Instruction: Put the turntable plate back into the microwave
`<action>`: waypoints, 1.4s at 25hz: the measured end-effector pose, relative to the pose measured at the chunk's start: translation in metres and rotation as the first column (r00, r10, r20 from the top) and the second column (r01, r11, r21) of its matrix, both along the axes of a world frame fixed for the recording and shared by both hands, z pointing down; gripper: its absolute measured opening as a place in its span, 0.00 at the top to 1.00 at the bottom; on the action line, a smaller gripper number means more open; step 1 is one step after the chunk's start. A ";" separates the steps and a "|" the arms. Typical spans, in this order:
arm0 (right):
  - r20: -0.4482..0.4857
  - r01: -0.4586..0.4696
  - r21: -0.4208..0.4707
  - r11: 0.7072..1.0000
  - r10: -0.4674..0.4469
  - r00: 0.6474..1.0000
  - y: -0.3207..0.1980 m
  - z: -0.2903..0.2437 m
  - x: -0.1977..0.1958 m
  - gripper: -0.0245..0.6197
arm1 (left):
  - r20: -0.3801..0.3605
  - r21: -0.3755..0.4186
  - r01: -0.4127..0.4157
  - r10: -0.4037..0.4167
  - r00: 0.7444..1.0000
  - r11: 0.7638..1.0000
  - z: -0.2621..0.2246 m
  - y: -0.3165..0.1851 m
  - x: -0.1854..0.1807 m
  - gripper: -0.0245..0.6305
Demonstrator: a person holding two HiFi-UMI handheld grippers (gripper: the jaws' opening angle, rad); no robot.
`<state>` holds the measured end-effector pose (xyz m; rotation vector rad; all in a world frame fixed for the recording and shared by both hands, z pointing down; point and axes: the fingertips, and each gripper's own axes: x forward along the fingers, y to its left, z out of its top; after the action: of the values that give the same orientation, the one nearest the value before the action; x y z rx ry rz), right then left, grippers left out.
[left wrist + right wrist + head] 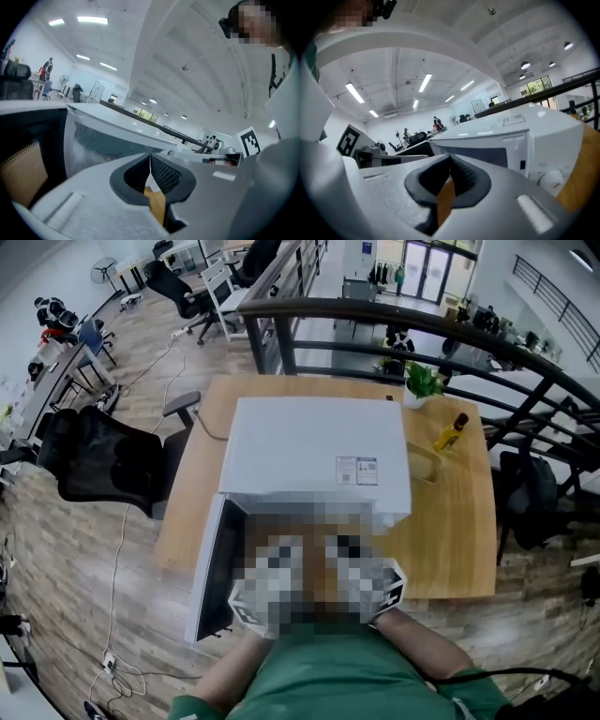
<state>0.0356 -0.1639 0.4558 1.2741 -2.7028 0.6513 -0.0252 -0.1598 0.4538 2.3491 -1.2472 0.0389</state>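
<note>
A white microwave (pixel 314 460) stands on the wooden table (pixel 459 521), its door (pixel 214 568) swung open to the left. No turntable plate shows in any view; a mosaic patch covers the oven's mouth in the head view. My left gripper (pixel 150 157) and right gripper (pixel 450 161) are both shut with nothing between the pads. They hang side by side, close in front of the microwave's opening, left gripper (pixel 255 601) and right gripper (pixel 386 589). In the right gripper view the microwave (pixel 511 140) front and window sit just beyond the jaws.
A yellow bottle (pixel 451 432) and a small potted plant (pixel 422 381) stand on the table to the right of the microwave. A black office chair (pixel 103 460) sits left of the table. A dark railing (pixel 450 334) runs behind it.
</note>
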 end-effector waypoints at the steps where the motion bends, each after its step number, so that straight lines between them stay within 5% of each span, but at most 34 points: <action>1: -0.015 -0.001 0.034 0.999 0.002 1.000 0.002 -0.007 0.002 0.96 | 0.017 0.027 0.000 -0.001 1.000 1.000 -0.008 0.000 -0.001 0.94; 8: -0.130 -0.012 0.293 0.956 0.053 0.990 0.005 -0.077 0.019 0.96 | 0.124 0.215 -0.003 -0.024 0.992 0.977 -0.069 0.000 -0.013 0.94; 13: -0.113 -0.033 0.341 0.939 0.076 0.991 -0.004 -0.102 0.026 0.96 | 0.123 0.327 0.019 -0.063 0.990 0.945 -0.105 -0.001 -0.011 0.94; 18: -0.118 -0.031 0.362 0.932 0.078 0.990 0.003 -0.109 0.025 0.96 | 0.130 0.360 0.014 -0.065 0.989 0.933 -0.113 0.008 -0.008 0.94; 35: -0.167 0.017 0.544 0.839 0.088 0.982 0.019 -0.144 0.022 0.96 | 0.174 0.396 0.019 -0.095 0.980 0.918 -0.117 0.020 0.001 0.95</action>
<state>0.0578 -0.1453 0.3121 1.3986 -2.7999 -0.2667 -0.0240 -0.1397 0.3371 2.6996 -1.5364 -0.0083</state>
